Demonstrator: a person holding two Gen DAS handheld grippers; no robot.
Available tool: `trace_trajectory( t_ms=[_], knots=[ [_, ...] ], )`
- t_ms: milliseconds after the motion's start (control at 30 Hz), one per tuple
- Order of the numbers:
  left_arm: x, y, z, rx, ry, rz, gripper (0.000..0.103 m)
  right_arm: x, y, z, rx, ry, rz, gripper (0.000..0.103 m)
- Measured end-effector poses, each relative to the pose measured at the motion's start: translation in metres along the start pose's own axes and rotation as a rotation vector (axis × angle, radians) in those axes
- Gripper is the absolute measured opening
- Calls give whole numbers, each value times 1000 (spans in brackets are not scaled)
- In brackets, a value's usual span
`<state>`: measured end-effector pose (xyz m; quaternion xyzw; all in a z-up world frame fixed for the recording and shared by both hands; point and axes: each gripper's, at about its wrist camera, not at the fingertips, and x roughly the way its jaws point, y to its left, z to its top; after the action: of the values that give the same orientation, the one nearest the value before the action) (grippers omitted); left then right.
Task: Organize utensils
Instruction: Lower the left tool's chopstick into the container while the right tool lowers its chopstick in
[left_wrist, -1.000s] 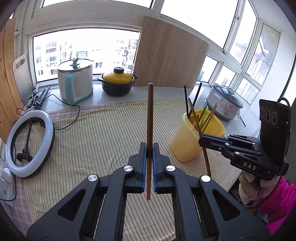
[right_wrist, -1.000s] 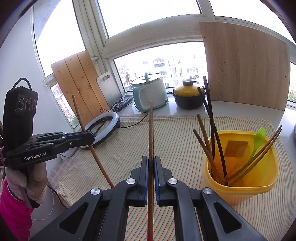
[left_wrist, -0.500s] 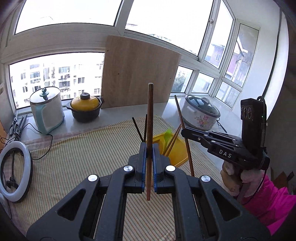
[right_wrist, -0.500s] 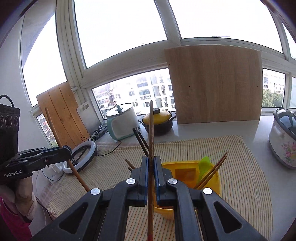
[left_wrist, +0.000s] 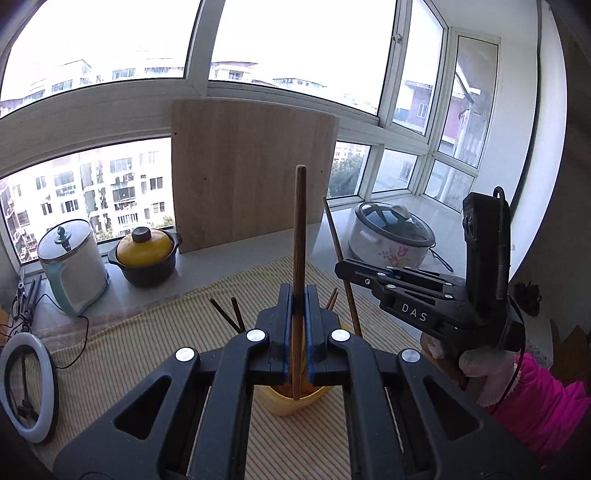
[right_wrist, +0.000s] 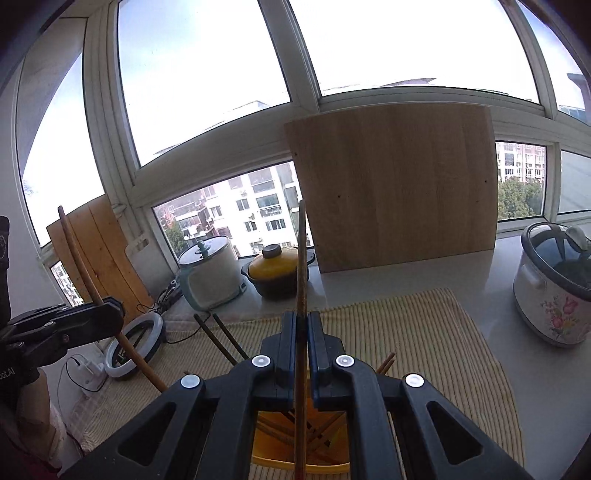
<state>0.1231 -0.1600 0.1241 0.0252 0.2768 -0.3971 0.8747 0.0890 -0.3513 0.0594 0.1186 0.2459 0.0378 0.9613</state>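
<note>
My left gripper (left_wrist: 299, 295) is shut on a brown wooden chopstick (left_wrist: 298, 236) held upright, its lower tip over the yellow utensil cup (left_wrist: 284, 400). My right gripper (right_wrist: 303, 325) is shut on another brown chopstick (right_wrist: 301, 266), also upright, its lower end inside the yellow cup (right_wrist: 295, 461) just below the jaws. The cup holds several chopsticks (right_wrist: 218, 338); most of it is hidden behind each gripper. The right gripper (left_wrist: 345, 271) shows at the right of the left wrist view, and the left gripper (right_wrist: 110, 312) at the left of the right wrist view.
The cup stands on a striped yellow cloth (right_wrist: 424, 332). On the sill behind are a white-teal cooker (left_wrist: 72, 266), a yellow-lidded black pot (left_wrist: 146, 256), a wooden board (left_wrist: 251, 170) and a flowered rice cooker (left_wrist: 391, 236). A ring light (left_wrist: 26, 391) lies at the left.
Both grippers have closed in over the yellow cup with their chopsticks, and the views have tilted up. The cup, earlier ahead, is now right beneath the jaws.
</note>
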Motion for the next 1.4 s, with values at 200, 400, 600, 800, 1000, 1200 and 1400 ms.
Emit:
trace_trajectory(
  t_ms=[200, 400, 600, 800, 1000, 1200, 1400],
  knots=[
    [28, -4, 2, 1, 22, 26, 4, 7, -12, 9, 37, -10, 2, 3],
    [47, -2, -5, -23, 51, 29, 4, 15, -13, 16, 29, -45, -35, 3],
    [57, 2, -11, -49, 73, 29, 4, 27, -16, 12, 28, -39, -50, 3],
    [58, 1, -17, -48, 78, 36, 4, 29, -21, -2, 36, -8, -40, 3],
    [57, 1, -22, -45, 72, 44, 4, 19, -24, -13, 36, 6, -36, 4],
    [57, 4, -28, -53, 76, 43, 4, 15, -21, -26, 27, 42, -35, 4],
    [51, 7, -32, -59, 66, 41, 4, 11, -20, -37, 26, 75, -55, 4]
  ],
)
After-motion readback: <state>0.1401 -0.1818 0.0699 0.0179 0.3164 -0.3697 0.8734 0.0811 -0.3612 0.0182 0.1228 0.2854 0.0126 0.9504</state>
